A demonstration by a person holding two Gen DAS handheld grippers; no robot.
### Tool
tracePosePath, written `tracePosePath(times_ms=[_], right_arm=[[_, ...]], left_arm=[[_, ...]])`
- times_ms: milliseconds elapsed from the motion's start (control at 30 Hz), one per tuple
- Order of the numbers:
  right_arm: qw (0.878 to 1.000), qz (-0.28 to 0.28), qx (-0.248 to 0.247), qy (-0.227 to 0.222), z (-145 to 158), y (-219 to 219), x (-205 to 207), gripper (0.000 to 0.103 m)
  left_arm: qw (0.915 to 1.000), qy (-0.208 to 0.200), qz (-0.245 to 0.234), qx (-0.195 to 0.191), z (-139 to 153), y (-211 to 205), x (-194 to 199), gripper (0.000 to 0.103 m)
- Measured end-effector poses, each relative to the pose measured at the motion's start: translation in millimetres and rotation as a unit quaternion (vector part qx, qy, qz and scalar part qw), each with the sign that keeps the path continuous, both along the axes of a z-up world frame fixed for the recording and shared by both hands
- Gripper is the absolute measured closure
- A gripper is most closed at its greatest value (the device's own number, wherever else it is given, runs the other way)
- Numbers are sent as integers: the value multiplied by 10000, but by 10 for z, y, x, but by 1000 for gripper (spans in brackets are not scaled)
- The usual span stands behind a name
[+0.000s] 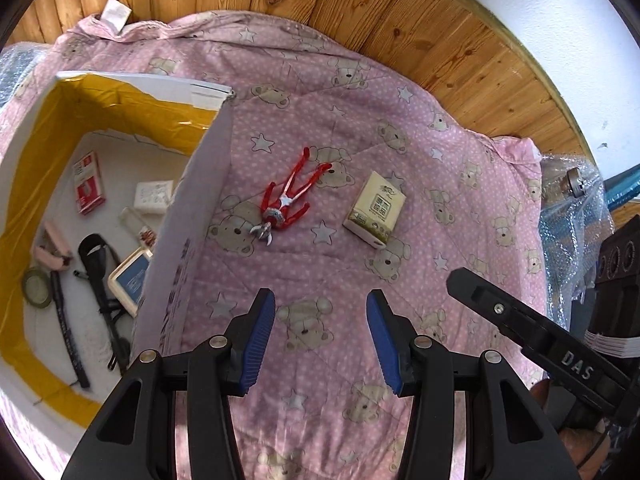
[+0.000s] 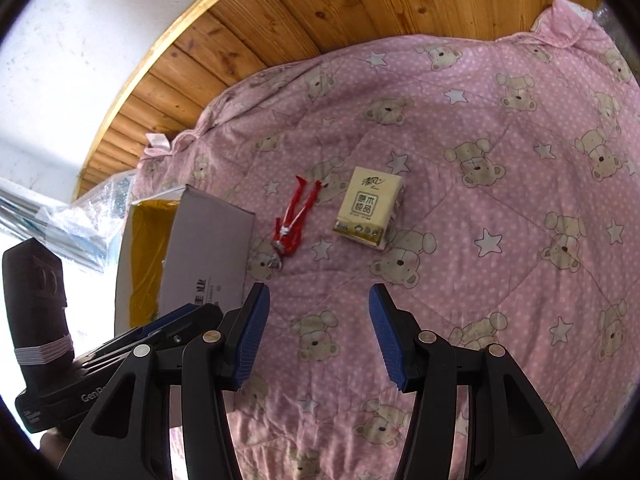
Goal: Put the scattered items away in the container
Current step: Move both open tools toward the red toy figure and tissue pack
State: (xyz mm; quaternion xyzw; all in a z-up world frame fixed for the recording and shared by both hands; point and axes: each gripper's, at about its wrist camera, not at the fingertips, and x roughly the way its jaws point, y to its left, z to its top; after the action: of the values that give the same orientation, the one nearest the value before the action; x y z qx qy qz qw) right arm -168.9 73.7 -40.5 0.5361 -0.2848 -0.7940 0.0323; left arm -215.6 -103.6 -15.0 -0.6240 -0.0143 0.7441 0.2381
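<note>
A red and silver toy figure (image 1: 286, 196) (image 2: 294, 220) lies flat on the pink bear-print quilt (image 1: 400, 128) (image 2: 500, 200). Right of it sits a cream tissue pack (image 1: 376, 210) (image 2: 368, 212). The open cardboard box (image 1: 188, 216) (image 2: 208, 252), taped yellow inside, stands at the left and holds several small items. My left gripper (image 1: 321, 338) hovers open over the quilt, short of the figure, its blue pads apart and empty. My right gripper (image 2: 318, 336) is open too, above the quilt short of the tissue pack, nothing between its fingers.
In the box lie a red card pack (image 1: 89, 184), a white packet (image 1: 154, 196), a black tool (image 1: 98, 264), a tape roll (image 1: 37, 288) and a pink stapler (image 1: 52, 246). Wooden floor (image 1: 400, 12) borders the quilt. Bubble wrap (image 1: 572, 216) lies at the right edge.
</note>
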Motion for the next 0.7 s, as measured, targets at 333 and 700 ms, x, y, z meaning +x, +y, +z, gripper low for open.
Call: tracePosePath(times_ms=[333,700], right_arm=[[9998,-78,-61,-178,-229,82,-272,48],[9991,-195,-79,-378,-515,138,-583,48]], left_arm=[[9998,-198,-41,-52,-328,158,-337,54],[9992,-375,-35,-113,-691,274,-602,54]])
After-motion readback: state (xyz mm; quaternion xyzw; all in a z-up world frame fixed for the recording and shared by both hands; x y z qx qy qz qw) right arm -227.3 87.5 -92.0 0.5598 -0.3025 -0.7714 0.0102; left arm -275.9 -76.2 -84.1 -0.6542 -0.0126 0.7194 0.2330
